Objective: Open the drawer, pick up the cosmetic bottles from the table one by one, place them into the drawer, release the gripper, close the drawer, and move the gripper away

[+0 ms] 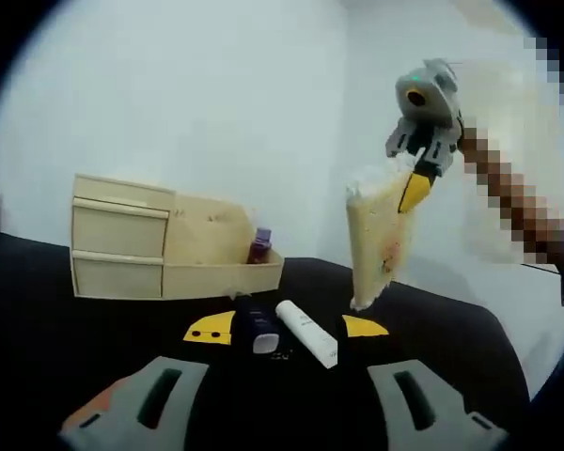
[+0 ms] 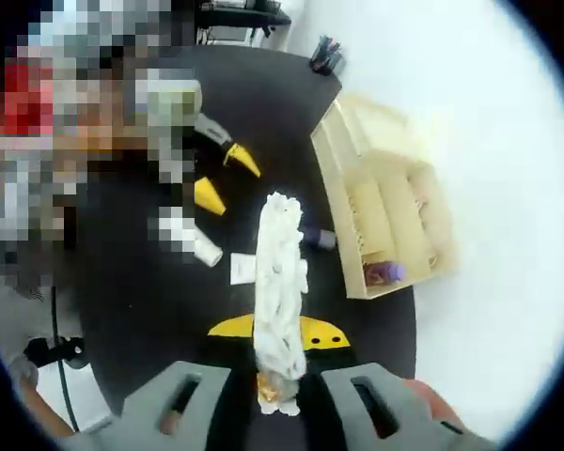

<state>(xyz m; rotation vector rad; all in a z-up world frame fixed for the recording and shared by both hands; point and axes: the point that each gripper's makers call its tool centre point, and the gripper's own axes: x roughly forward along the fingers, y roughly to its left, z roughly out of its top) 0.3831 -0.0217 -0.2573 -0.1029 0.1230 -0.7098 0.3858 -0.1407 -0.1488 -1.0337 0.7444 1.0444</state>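
A wooden drawer unit (image 1: 122,235) (image 2: 385,188) stands on the black table, its lowest drawer (image 1: 221,277) (image 2: 395,282) pulled out with a purple bottle (image 1: 259,246) (image 2: 385,272) inside. My left gripper (image 1: 287,329) (image 2: 224,178) is open just above the table. A dark bottle (image 1: 257,327) and a white tube (image 1: 307,332) (image 2: 193,240) lie just beyond its tips. My right gripper (image 1: 418,183) (image 2: 280,331) is raised in the air, shut on a cream pouch (image 1: 381,235) (image 2: 280,272) that hangs from it. A small bottle (image 2: 320,238) lies on the table near the drawer.
The black table (image 1: 451,329) (image 2: 150,301) ends close to a white wall. A white card (image 2: 242,268) lies beside the tube. A pen holder (image 2: 324,56) stands at the far table corner. A cable (image 2: 56,329) hangs off the table edge.
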